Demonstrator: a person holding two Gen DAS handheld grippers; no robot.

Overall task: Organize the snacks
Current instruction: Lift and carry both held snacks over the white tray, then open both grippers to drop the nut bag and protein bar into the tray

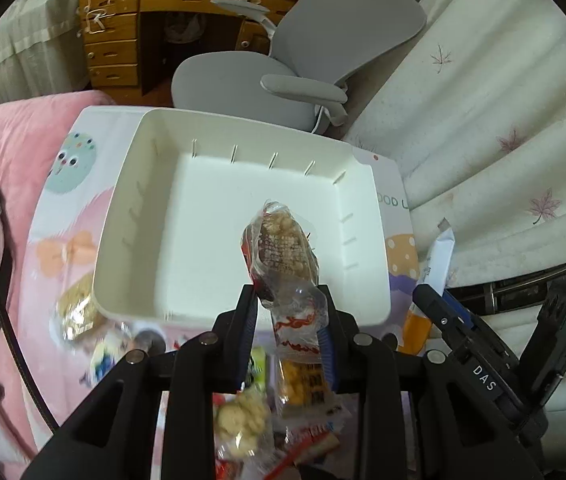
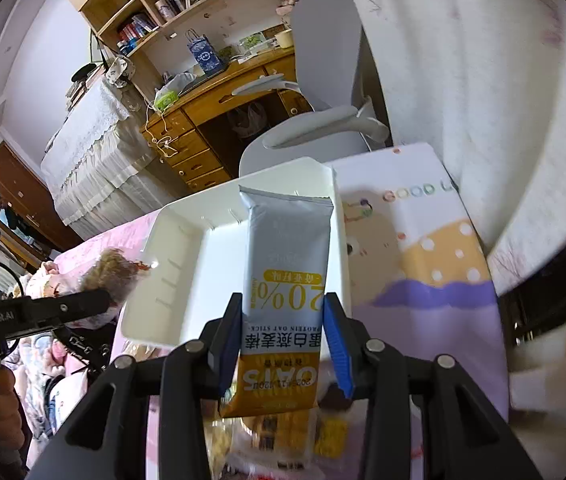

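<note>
Snacks both aloft over white bin (image 1: 243,208), likely for dropping in. Left gripper (image 1: 289,304) clamped on clear cracker packet (image 1: 283,248) by its tail. Right gripper (image 2: 283,320) pinching oat bar (image 2: 287,264) mid-wrapper. Loose snacks (image 1: 243,424) wait on printed mat (image 2: 435,280).

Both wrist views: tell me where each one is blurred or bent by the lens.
Left wrist view: the loose snacks left of the white bin are smeared, the held clear packet sharp. Right wrist view: the oat bar reads crisply, the other gripper's packet is blurred; both bow at the dark round edges.
</note>
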